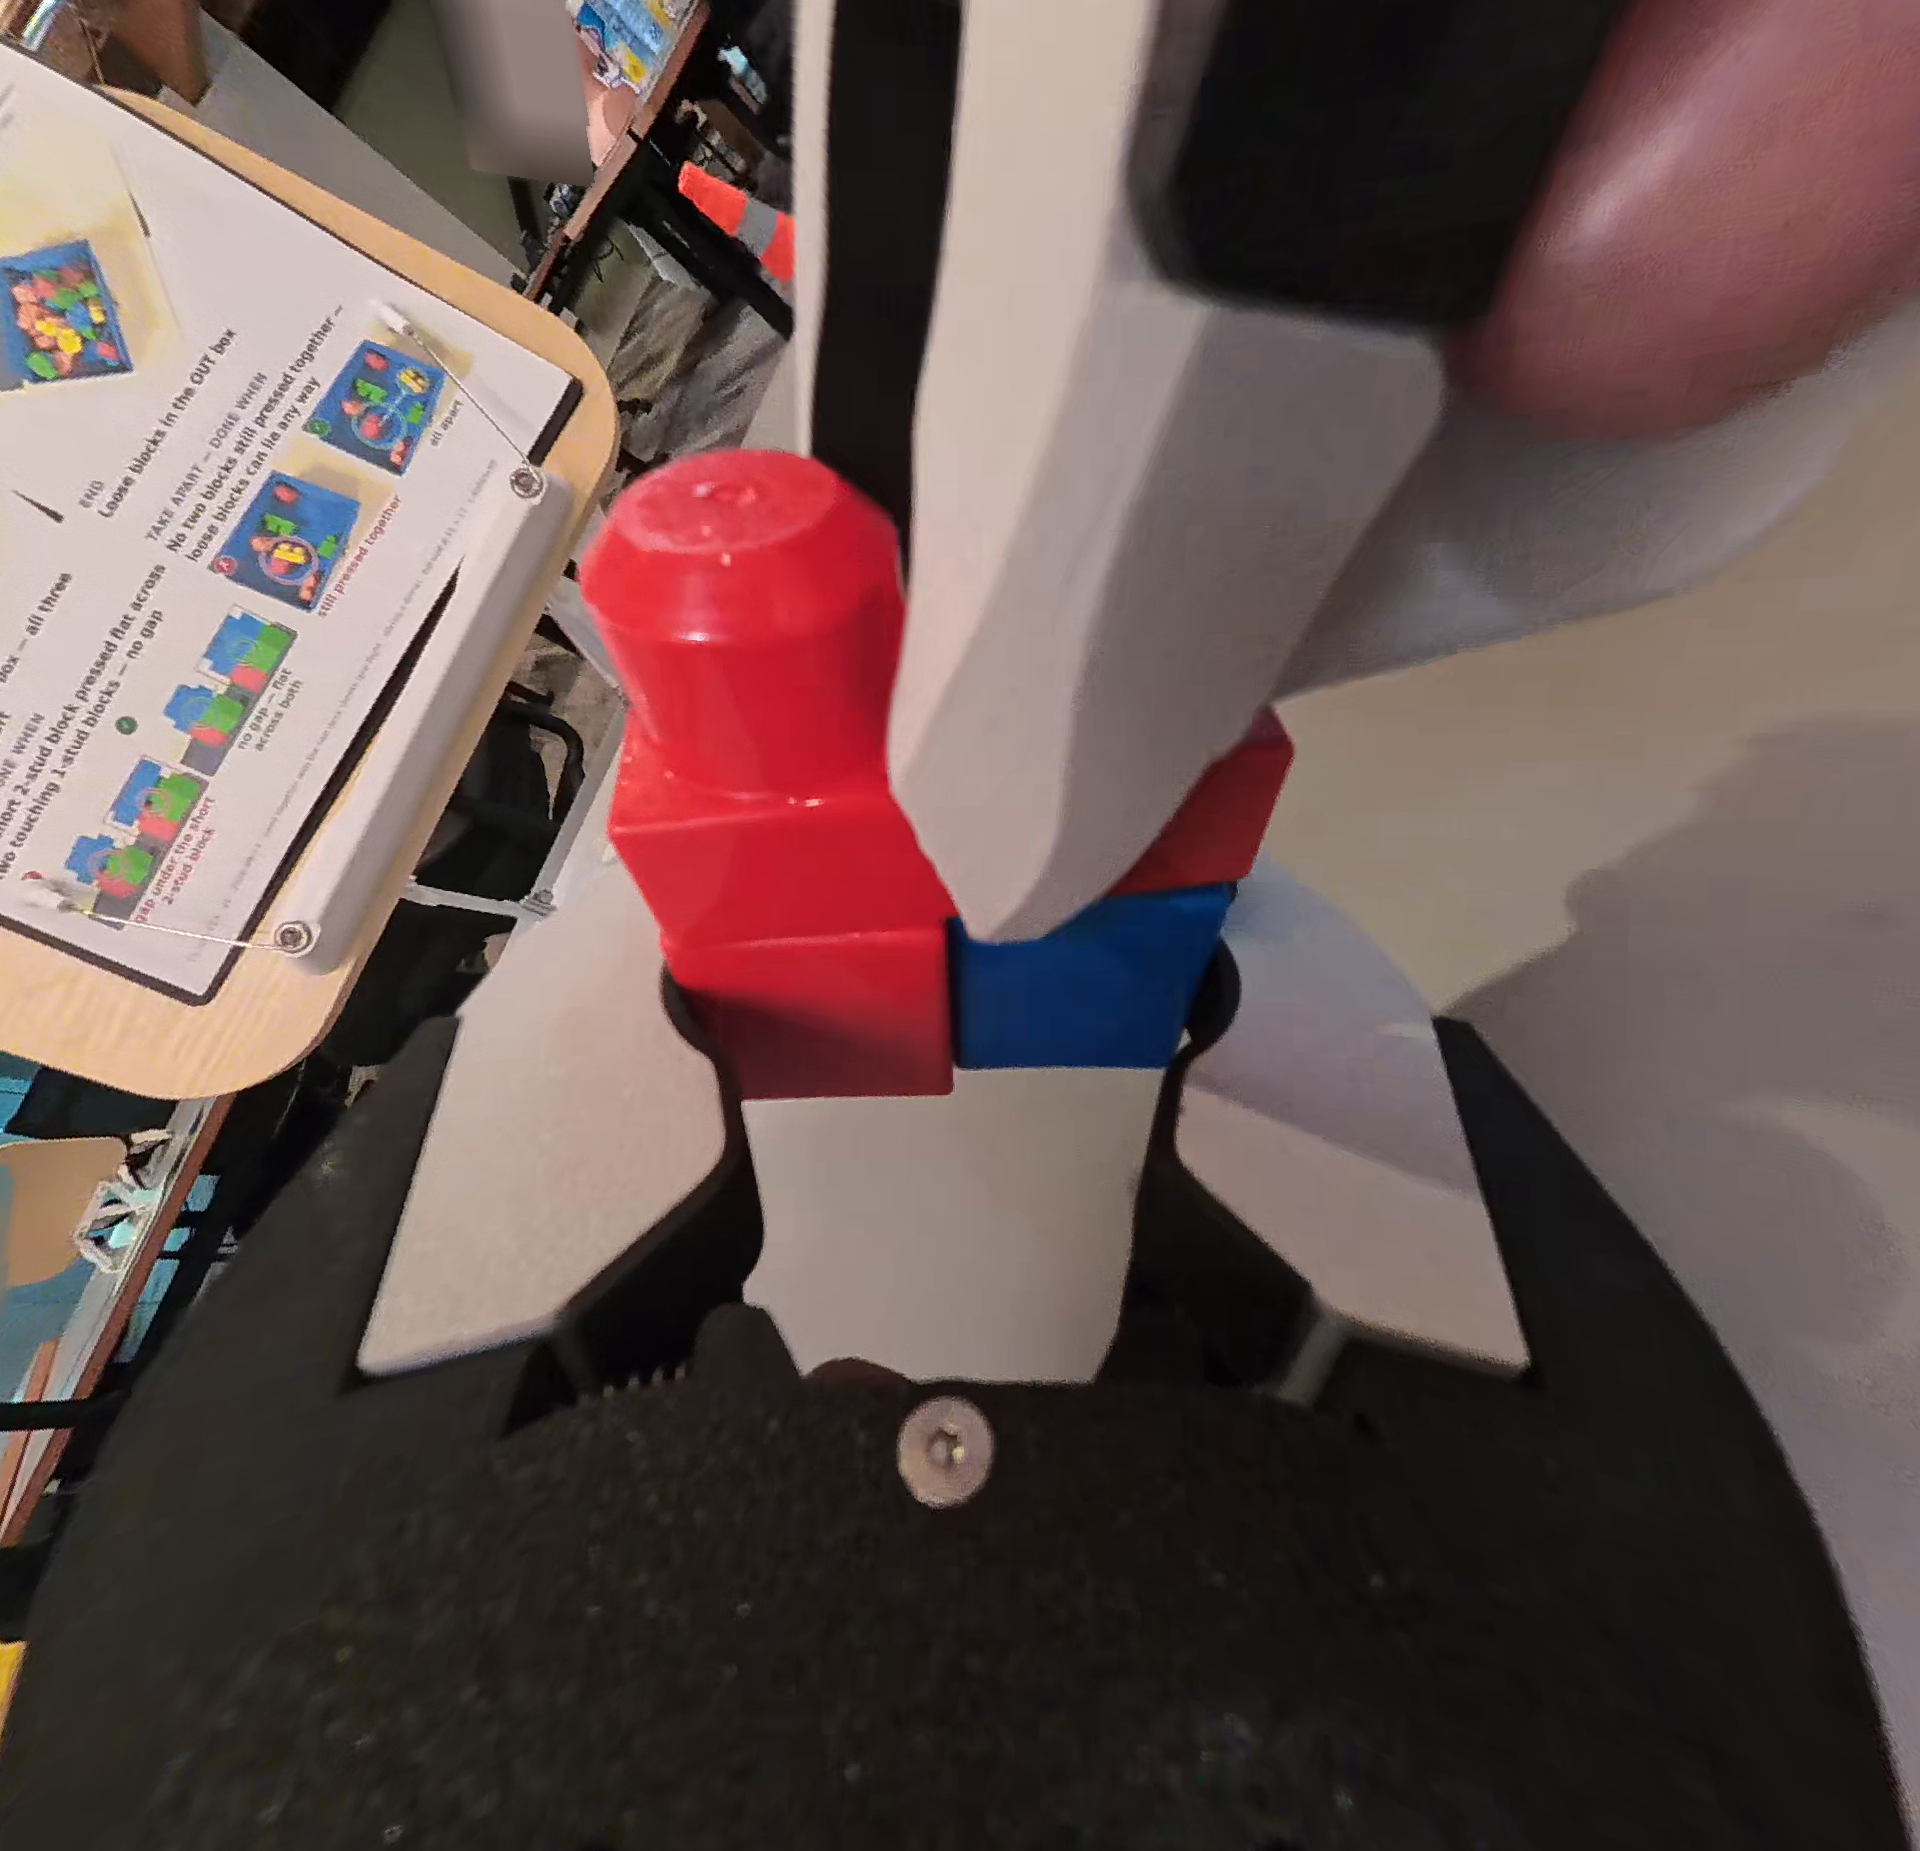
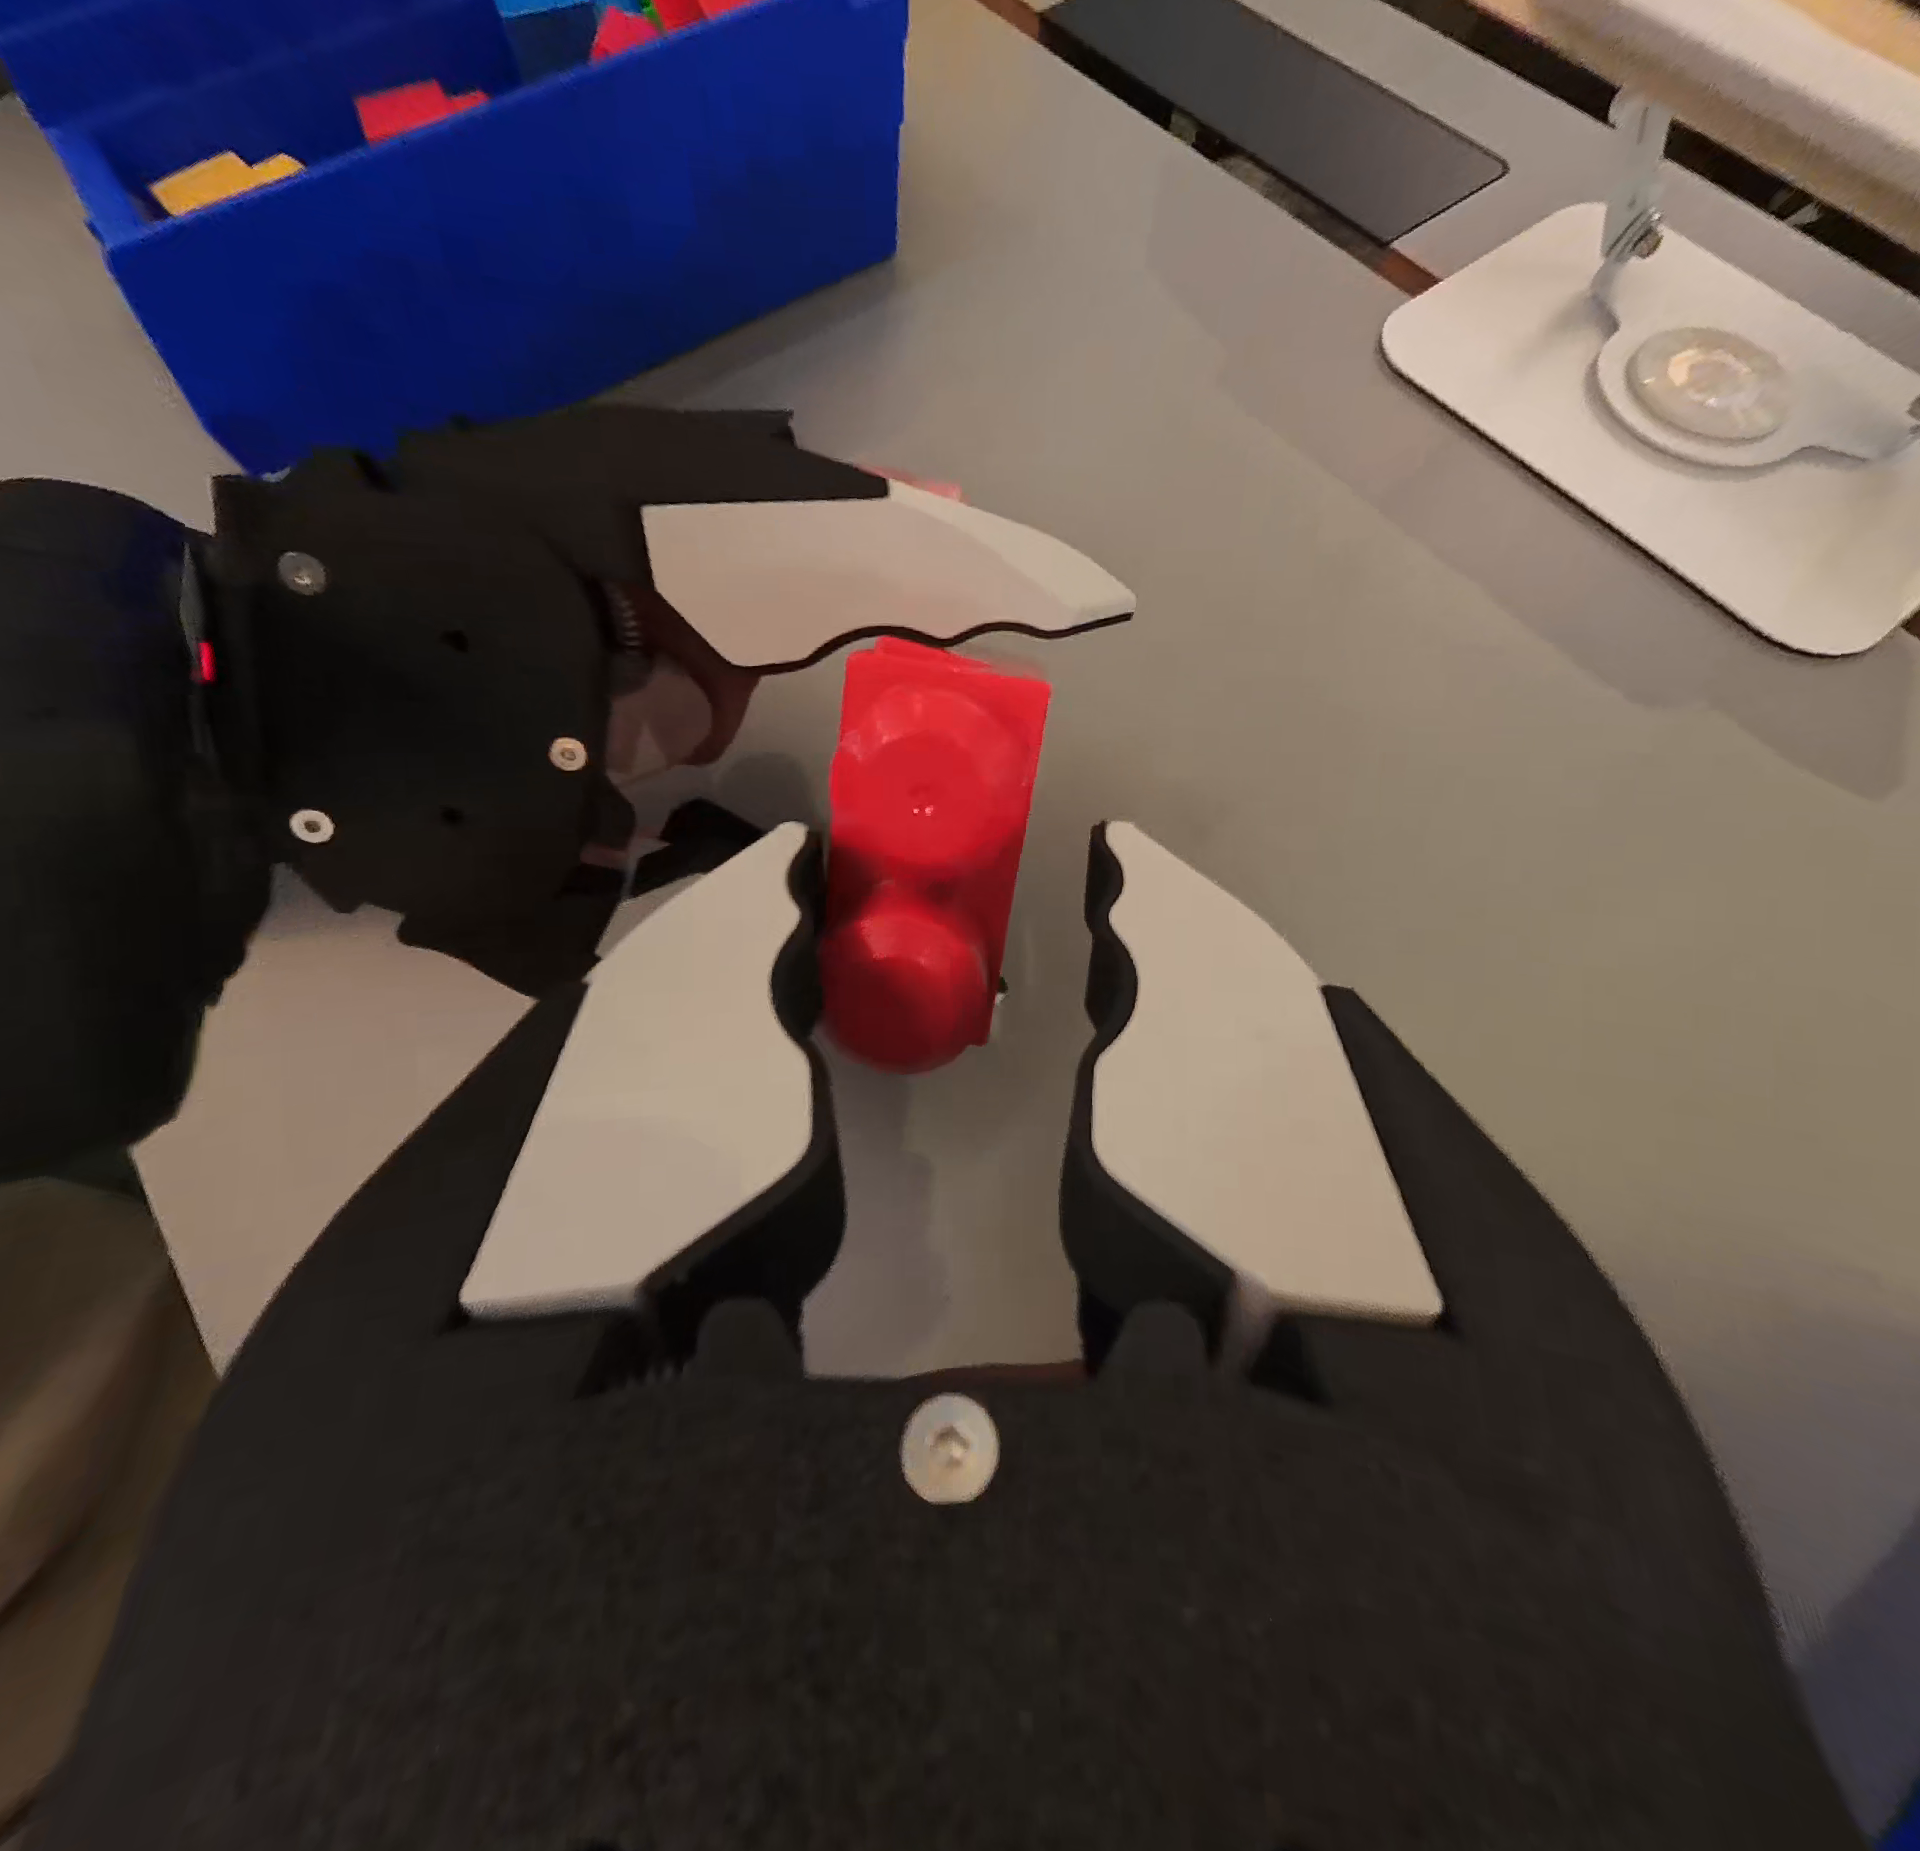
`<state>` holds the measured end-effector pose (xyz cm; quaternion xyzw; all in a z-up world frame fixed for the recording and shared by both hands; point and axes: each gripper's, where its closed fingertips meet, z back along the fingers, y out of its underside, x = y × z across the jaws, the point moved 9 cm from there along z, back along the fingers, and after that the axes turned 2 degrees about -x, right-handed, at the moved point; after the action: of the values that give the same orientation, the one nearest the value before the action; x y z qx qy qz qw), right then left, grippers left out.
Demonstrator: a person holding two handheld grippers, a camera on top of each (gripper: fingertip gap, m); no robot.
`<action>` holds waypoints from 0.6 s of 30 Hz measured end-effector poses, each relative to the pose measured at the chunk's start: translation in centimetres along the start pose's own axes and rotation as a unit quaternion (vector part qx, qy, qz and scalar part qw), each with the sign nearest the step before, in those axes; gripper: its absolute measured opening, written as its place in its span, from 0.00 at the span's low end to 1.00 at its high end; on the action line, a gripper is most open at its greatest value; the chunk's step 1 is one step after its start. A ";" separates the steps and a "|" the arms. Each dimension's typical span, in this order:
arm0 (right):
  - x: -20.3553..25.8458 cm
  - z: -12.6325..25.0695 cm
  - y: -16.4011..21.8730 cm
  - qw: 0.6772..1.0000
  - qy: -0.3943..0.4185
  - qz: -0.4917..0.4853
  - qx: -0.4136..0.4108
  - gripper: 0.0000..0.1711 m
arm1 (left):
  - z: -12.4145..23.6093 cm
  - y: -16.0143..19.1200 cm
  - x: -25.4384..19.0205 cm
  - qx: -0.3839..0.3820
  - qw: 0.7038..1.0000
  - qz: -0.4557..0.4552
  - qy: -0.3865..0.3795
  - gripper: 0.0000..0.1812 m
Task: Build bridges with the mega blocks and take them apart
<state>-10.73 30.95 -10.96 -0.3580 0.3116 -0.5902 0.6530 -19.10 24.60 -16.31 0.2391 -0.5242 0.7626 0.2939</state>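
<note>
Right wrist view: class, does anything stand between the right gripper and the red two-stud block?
Nothing visible does: the red two-stud block sits between the open fingers of the right gripper. The left gripper holds the red block and blue block beneath it.

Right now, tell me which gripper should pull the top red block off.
Right. The right gripper is open astride the top red block, one finger already at its side. The left gripper is shut on the lower red block and blue block, so it can likely hold them steady.
</note>
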 end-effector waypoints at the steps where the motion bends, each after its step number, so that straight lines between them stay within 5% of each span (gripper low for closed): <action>1: 0.0 -0.3 0.0 1.000 -0.009 -0.005 0.002 0.26 | 0.0 0.0 0.0 0.001 1.000 0.002 -0.001 0.49; 9: -1.1 -1.4 0.3 0.994 -0.087 -0.061 -0.026 0.20 | 0.1 0.9 0.4 -0.016 1.000 0.022 0.002 0.50; 18: -4.8 -0.7 1.5 0.946 -0.239 -0.189 -0.114 0.20 | 1.9 1.5 2.6 -0.058 0.986 0.130 0.092 0.50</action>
<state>-11.01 35.72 -12.71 -0.6128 0.1386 -0.5607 0.5394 -21.85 22.93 -14.92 0.0803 -0.5651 0.7812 0.2530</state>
